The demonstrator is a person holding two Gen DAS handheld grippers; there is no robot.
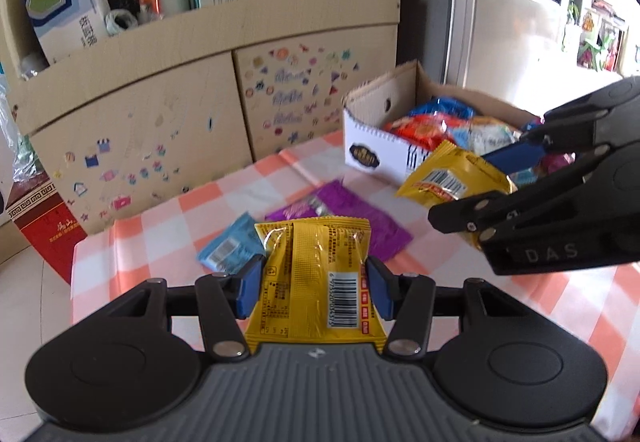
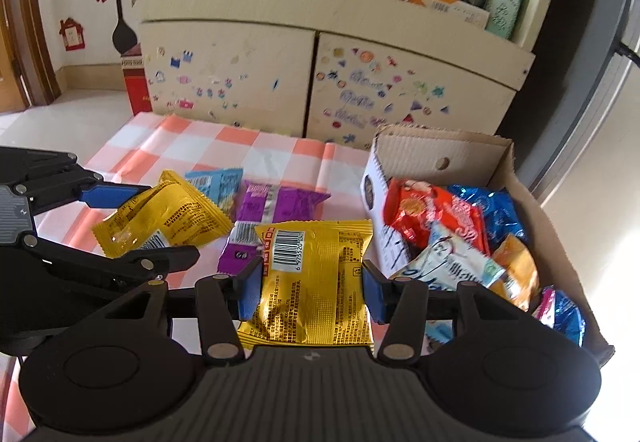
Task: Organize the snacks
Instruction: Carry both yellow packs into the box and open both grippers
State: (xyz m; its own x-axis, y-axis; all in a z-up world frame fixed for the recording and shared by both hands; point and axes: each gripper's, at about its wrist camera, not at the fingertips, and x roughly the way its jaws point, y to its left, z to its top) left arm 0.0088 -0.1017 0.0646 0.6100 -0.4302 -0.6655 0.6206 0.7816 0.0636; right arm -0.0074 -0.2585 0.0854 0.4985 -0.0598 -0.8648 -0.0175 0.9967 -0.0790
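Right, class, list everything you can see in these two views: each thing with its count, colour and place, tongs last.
Yellow packets: two, one held in each tongs.
Purple packets: two, on the tablecloth.
Blue packet: one, beside the purple ones.
Cardboard box: one, brown, on the table's right, holding red, blue, white and orange snack packets.
Tablecloth: one, orange-and-white check.
Cabinet: one, cream, stickered, behind the table.
Left tongs: shut on a yellow packet.
Right tongs: shut on the other.
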